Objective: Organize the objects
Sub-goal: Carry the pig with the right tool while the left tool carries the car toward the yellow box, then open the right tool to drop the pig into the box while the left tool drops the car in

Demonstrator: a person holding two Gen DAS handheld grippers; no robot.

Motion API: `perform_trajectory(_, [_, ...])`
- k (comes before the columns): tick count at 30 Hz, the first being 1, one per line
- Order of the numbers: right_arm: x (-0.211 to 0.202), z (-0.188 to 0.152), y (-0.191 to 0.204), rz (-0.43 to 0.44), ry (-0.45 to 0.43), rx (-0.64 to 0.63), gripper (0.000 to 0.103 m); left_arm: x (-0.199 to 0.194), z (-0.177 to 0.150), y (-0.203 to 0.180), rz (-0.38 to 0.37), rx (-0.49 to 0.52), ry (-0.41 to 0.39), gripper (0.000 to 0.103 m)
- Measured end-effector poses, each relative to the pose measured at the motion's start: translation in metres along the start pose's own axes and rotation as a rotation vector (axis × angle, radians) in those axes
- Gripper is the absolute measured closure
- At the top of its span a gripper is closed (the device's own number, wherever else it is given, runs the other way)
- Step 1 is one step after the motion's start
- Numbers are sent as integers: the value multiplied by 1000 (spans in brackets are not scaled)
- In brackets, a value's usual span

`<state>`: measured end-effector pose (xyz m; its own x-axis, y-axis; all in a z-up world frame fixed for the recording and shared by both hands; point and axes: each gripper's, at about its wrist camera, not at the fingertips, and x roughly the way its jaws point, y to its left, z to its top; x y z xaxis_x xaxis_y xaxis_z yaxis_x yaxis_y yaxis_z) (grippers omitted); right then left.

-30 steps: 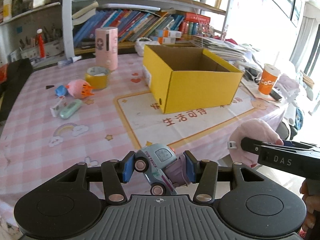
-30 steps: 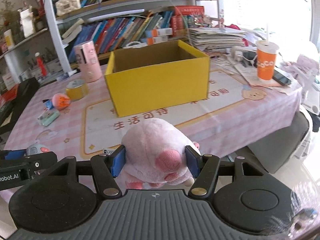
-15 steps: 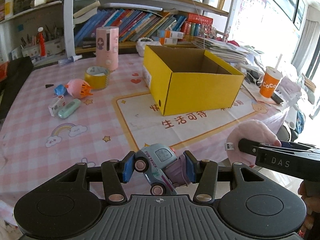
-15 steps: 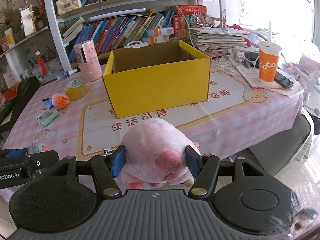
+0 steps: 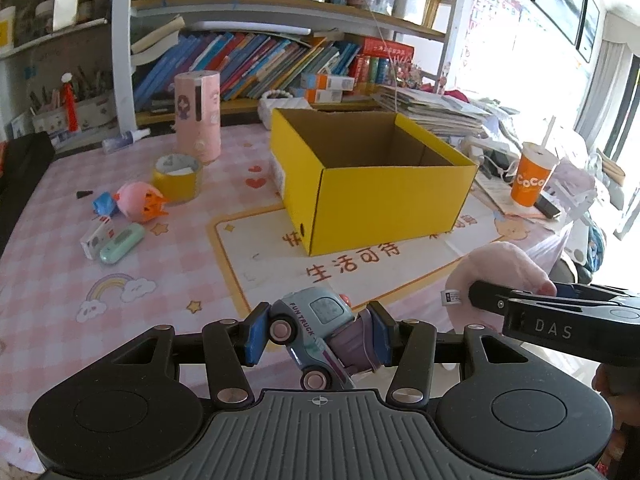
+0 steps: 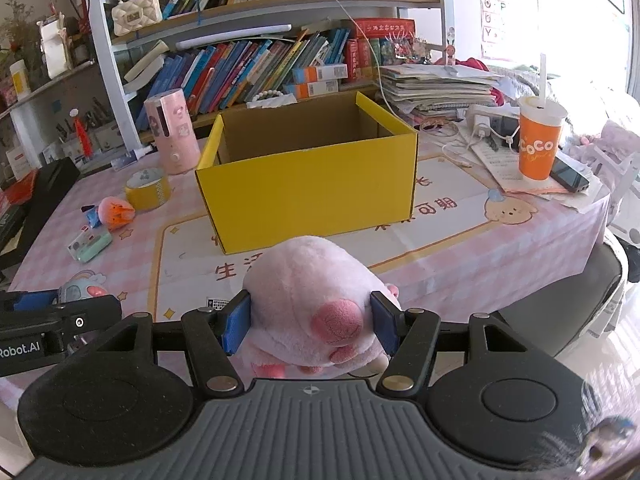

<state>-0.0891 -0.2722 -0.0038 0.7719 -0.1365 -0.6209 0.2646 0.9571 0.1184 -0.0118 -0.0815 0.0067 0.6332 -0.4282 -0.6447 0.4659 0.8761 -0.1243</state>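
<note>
My left gripper (image 5: 318,336) is shut on a small blue-grey toy truck (image 5: 316,324), tilted between the blue pads above the near table edge. My right gripper (image 6: 310,322) is shut on a pink plush pig (image 6: 308,292), which also shows at the right of the left wrist view as the plush pig (image 5: 496,276). An open yellow cardboard box (image 6: 312,184) stands in the middle of the table beyond both grippers; what shows of its inside looks empty. In the left wrist view the same box (image 5: 384,204) sits ahead and slightly right.
Left of the box lie a yellow tape roll (image 5: 176,178), a pink-orange toy (image 5: 140,202), a mint green case (image 5: 120,242) and a pink cylinder (image 5: 198,118). An orange cup (image 6: 538,140), a phone and paper stacks sit at the right. Bookshelves stand behind.
Both views have lifted a little, so the box and table sit slightly lower in the frames. Both grips are unchanged.
</note>
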Motion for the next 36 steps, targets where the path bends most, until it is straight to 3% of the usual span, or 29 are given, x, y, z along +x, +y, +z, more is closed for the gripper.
perform_trajectory(24, [19,15,-3,-3,-4,3,44,20,18,-2,-13,41,-22,53])
perform_trajectory(36, [27,89,-19,-7,-247,-48,44,39,76,-15,-26,50,-160,53])
